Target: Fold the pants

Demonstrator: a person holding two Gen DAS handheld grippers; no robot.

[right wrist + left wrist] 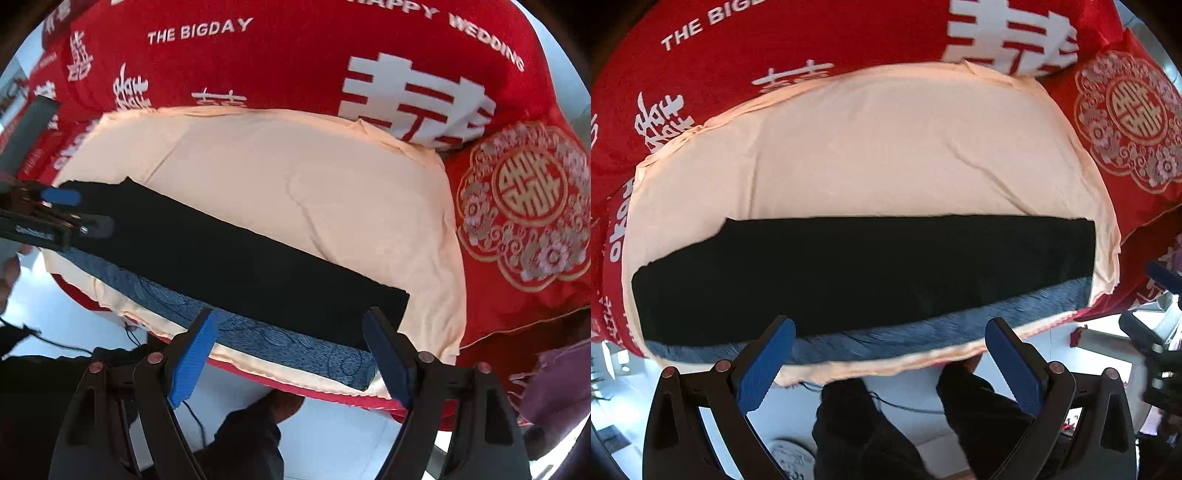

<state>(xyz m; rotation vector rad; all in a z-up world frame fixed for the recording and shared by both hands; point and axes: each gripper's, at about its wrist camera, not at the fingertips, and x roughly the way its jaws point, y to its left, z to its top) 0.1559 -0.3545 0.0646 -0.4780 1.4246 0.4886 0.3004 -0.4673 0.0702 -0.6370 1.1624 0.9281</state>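
Observation:
The black pants (864, 273) lie folded in a long flat strip across a cream cloth (886, 147), with the blue fleecy lining (923, 332) showing along the near edge. In the right wrist view the pants (236, 266) run diagonally from upper left to lower right. My left gripper (890, 328) is open and empty, hovering over the strip's near edge. My right gripper (291, 321) is open and empty above the strip's right end. The left gripper also shows in the right wrist view (70, 210), at the strip's left end.
The cream cloth lies on a red wedding-print bedspread (295, 48). A red embroidered cushion (524, 206) sits to the right, with purple fabric (554, 384) below it. The person's dark-trousered legs (871, 428) and white floor (332, 435) are at the bed's near edge.

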